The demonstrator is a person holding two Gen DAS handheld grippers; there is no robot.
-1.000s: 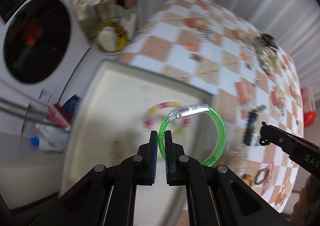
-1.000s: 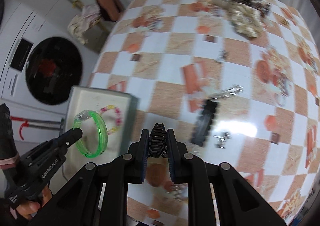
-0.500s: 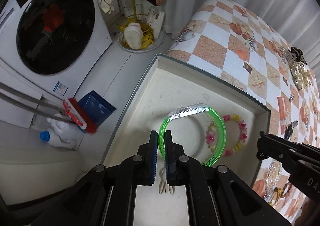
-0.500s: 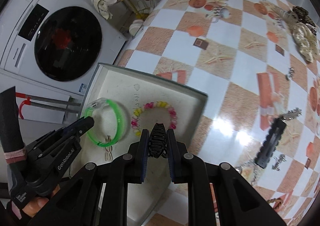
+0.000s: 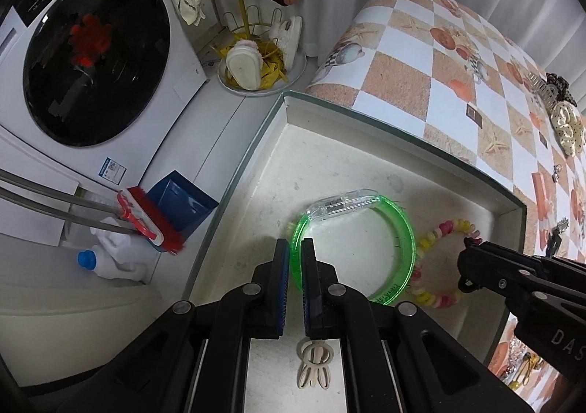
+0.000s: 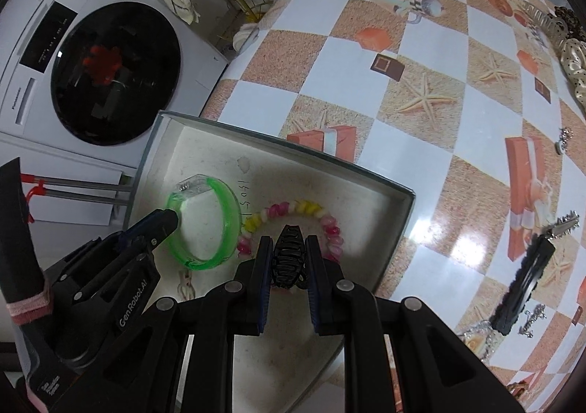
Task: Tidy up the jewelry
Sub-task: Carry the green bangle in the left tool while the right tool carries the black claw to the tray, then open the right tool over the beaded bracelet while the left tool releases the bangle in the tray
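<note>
Clamped between the pads of the left gripper [image 5: 292, 253] is a green bangle [image 5: 397, 259], held over the open white box [image 5: 403, 142] beside a pink and yellow bead bracelet [image 5: 439, 230] lying inside. A black hair claw [image 6: 289, 259] is gripped by the right gripper [image 6: 288, 257] above the same box. A shell ornament [image 5: 315, 365] is seen on the box floor.
</note>
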